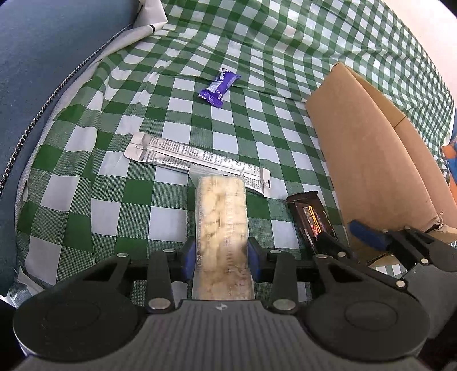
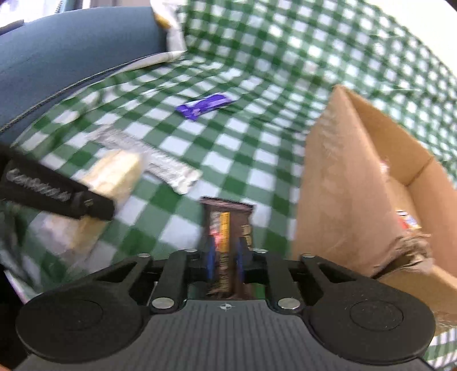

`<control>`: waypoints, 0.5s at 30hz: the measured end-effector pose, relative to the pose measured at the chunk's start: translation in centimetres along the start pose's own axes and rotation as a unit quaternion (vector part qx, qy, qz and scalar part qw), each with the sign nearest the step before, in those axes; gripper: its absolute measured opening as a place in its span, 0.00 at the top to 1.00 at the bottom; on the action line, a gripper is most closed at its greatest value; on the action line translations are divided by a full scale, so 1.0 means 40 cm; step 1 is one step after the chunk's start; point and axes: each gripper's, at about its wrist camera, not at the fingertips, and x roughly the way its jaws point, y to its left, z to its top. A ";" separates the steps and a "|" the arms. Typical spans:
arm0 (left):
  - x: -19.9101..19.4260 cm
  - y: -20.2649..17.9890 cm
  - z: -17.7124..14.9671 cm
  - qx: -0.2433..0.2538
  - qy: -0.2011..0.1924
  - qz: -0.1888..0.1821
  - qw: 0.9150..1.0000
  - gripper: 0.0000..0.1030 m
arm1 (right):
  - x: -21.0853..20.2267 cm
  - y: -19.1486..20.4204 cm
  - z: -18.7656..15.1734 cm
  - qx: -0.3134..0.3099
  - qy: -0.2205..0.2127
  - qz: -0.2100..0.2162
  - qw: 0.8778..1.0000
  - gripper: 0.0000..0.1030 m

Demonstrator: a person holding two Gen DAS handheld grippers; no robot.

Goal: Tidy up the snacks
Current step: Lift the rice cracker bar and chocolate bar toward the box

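My left gripper (image 1: 221,258) is shut on a clear pack of pale crackers (image 1: 220,217), held above the green checked cloth; the pack also shows in the right wrist view (image 2: 114,174). My right gripper (image 2: 224,261) is shut on a dark brown snack bar (image 2: 225,222), which also shows in the left wrist view (image 1: 310,217) with the right gripper (image 1: 340,237) beside the box. A long silver packet (image 1: 197,159) lies flat on the cloth. A purple snack bar (image 1: 218,87) lies further back. An open cardboard box (image 2: 357,177) stands at the right.
A blue cushion with a chain strap (image 1: 42,71) lies at the left. A white paper or bag (image 1: 151,17) sits at the back. The box holds some packets (image 2: 408,221). The green checked cloth (image 1: 271,57) is creased at the back.
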 end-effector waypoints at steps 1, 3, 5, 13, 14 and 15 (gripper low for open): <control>0.001 0.000 0.000 0.000 0.001 0.001 1.000 0.60 | 0.007 0.003 -0.002 -0.007 0.005 -0.014 1.000 0.60; 0.002 0.002 0.001 -0.001 0.001 0.001 1.000 0.60 | 0.010 0.011 -0.008 -0.025 0.004 -0.026 0.999 0.58; 0.004 0.002 0.001 -0.002 0.002 0.001 1.000 0.60 | 0.012 0.028 -0.012 -0.051 -0.001 -0.038 0.998 0.58; 0.006 0.003 0.002 -0.004 0.002 0.003 1.000 0.60 | 0.006 0.027 -0.007 -0.044 0.001 -0.012 0.999 0.58; 0.006 0.003 0.002 -0.003 0.003 0.003 1.000 0.60 | 0.007 0.031 -0.007 -0.049 0.001 -0.010 0.999 0.57; 0.006 0.002 0.001 -0.002 0.003 0.003 1.000 0.60 | 0.012 0.034 -0.009 -0.052 0.005 -0.009 0.999 0.57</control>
